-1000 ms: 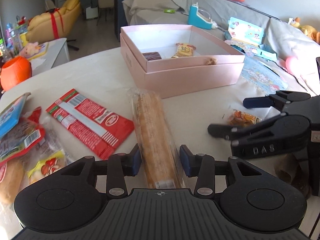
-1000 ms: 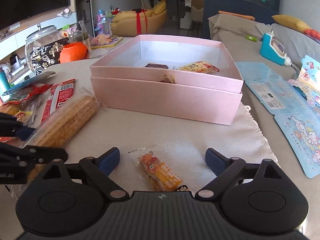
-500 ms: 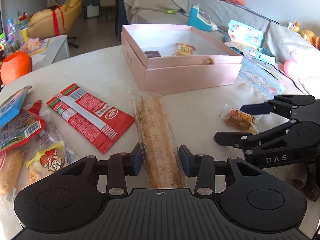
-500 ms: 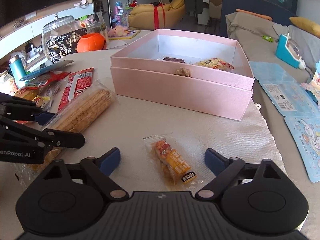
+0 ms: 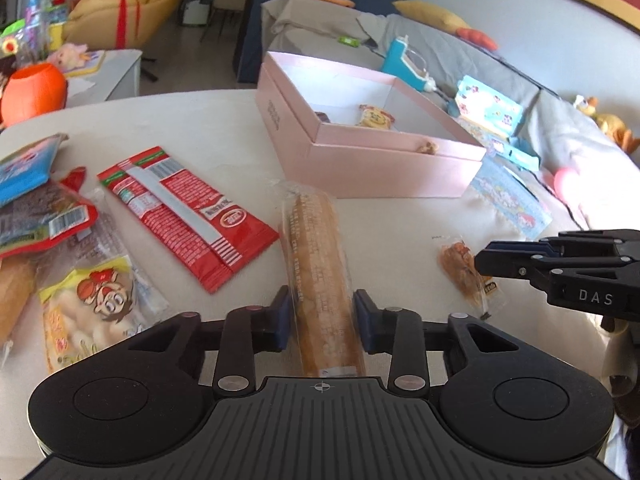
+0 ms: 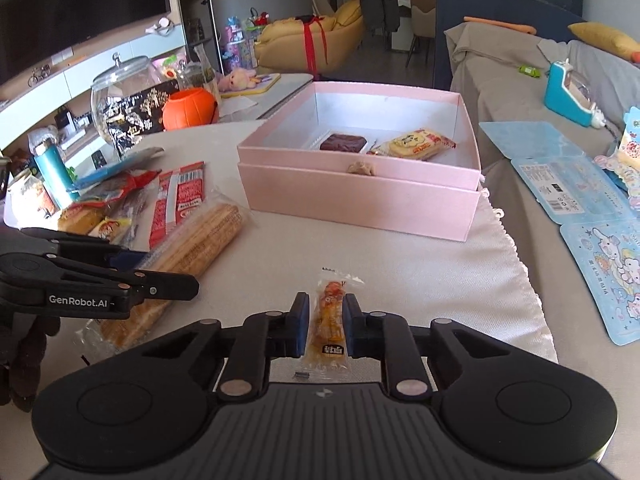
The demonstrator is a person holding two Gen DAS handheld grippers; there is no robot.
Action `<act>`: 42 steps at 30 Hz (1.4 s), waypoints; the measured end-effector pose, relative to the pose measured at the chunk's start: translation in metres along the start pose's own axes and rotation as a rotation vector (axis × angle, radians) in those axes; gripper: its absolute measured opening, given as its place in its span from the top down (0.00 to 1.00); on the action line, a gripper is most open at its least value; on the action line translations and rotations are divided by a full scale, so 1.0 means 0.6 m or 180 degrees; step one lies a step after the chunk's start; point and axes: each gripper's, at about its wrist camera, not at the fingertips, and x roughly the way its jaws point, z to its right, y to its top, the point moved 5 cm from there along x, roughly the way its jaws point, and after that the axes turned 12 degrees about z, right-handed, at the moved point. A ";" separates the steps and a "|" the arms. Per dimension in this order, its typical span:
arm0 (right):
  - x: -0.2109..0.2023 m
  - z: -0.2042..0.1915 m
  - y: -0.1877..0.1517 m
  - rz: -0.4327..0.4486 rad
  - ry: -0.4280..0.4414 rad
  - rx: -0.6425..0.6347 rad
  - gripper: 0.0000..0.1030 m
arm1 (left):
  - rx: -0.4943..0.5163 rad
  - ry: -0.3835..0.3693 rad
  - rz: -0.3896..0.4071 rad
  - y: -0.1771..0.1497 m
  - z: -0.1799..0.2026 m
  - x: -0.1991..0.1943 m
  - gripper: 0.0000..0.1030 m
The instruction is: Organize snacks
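Left tongs [image 5: 320, 314]: jaws just closed in; pads pressed on the long wafer pack [image 5: 316, 264], lower centre of frame, lying on the table [image 5: 208, 120].
Right tongs [image 6: 325, 322]: just clamped tight on the small orange snack packet [image 6: 329, 320], lower centre.
Pink box [image 6: 360, 204]: open, mid-frame beyond both items, two snacks inside.
Risk, wafer pack: gripped at one end only; likely to droop, or crack if squeezed harder.
Risk, packet: slick film could slip out.
Risk, tongs: close together; may collide over the box.

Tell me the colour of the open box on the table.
Pale pink box, white inside; clearest in the right wrist view.
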 end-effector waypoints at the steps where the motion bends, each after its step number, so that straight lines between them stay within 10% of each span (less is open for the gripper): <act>1: -0.003 0.000 0.001 0.0021 0.0005 0.0008 0.84 | -0.0054 -0.0015 0.0000 -0.001 0.000 -0.003 0.67; 9: -0.014 0.003 -0.010 0.0094 -0.0084 -0.0144 0.82 | 0.0156 -0.0006 0.0014 -0.026 0.030 -0.028 0.67; 14: 0.010 -0.001 -0.017 0.0070 -0.0063 -0.0081 0.65 | 0.0081 0.0039 -0.0017 -0.027 0.028 -0.025 0.66; 28: 0.026 -0.005 -0.002 0.0060 0.0016 0.0131 0.80 | 0.0100 0.0032 0.0107 -0.030 0.034 -0.038 0.68; 38: -0.030 0.035 0.196 0.0919 -0.0033 0.0290 0.80 | 0.0436 -0.0317 0.1229 0.233 0.084 -0.057 0.68; 42: 0.027 0.069 0.283 0.0925 -0.0183 0.0386 0.76 | 0.0137 -0.0377 0.0892 0.326 0.074 0.066 0.67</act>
